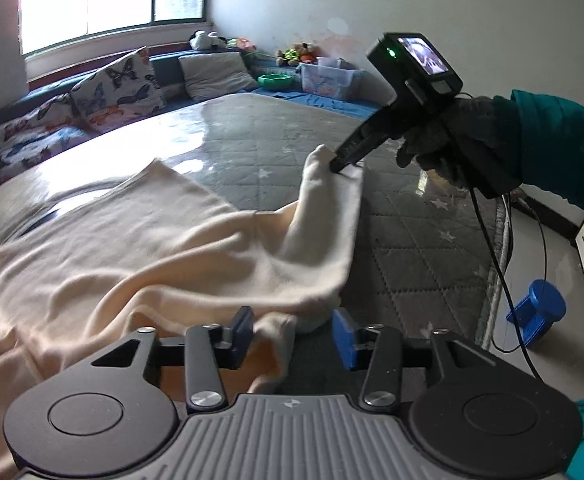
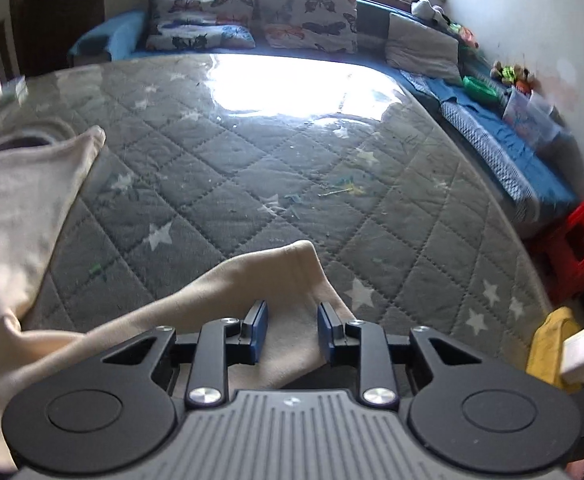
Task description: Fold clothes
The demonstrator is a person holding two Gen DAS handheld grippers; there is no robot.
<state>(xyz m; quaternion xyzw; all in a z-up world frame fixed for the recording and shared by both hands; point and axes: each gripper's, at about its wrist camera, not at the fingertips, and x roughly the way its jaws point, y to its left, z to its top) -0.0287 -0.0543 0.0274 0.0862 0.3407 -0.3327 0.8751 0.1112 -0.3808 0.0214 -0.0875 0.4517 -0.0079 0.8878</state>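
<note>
Cream cloth lifted at one corner over a quilted grey mattress

The right claw (image 1: 337,166) is clamped on a raised corner of the cloth (image 1: 152,248); the left claw (image 1: 292,334) stands apart with a cloth fold between its pads, grip unclear. The soft, wrinkled cloth lies spread on the mattress (image 2: 272,168).

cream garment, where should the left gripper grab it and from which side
Take the loose near corner of the cream garment, the flap hanging between the left gripper fingers. Come straight in from the near edge, jaws level with the mattress. That hem is thin and free, while the right gripper already lifts the far corner, so pinching here would likely match it for a fold.
</note>
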